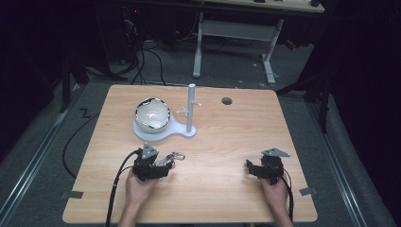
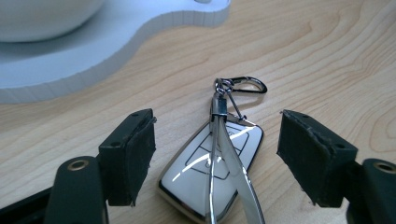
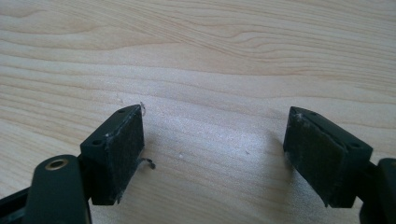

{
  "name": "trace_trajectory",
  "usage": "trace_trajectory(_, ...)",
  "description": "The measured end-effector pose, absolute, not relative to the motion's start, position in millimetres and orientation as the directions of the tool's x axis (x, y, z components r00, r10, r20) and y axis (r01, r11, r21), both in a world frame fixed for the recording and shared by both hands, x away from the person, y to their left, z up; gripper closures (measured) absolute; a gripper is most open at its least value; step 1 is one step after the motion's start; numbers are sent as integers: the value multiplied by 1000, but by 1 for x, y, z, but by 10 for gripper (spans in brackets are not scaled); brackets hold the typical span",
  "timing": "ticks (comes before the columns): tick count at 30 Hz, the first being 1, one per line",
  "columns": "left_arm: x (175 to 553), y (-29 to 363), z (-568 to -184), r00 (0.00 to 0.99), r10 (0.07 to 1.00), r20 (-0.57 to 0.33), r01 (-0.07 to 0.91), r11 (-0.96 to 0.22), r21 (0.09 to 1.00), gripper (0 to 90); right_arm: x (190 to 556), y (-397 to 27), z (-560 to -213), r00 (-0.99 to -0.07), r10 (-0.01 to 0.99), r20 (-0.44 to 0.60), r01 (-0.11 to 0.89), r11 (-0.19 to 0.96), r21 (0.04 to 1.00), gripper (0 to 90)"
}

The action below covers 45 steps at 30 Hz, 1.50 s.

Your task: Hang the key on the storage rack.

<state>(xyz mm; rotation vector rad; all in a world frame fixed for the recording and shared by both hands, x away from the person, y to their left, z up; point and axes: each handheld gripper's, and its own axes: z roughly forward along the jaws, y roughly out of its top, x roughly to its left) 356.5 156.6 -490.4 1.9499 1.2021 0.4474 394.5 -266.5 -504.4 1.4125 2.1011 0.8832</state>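
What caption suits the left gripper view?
Left gripper open around a white key fob with carabiner on the table, near a white stand.

Key fob [image 2: 212, 172] on table [image 1: 227, 142], bowl [image 1: 152, 113] on stand [image 1: 182, 128] behind it

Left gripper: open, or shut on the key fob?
Open. In the left gripper view the left gripper has its pads apart either side of the key fob, which lies flat on the table, untouched.
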Motion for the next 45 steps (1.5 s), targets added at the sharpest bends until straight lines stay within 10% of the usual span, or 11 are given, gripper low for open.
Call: trace_trajectory(45, 359, 151, -494, 512, 858, -43, 537, -280, 796, 521, 395, -267, -504, -373, 928, -21, 634, 272, 724, 204)
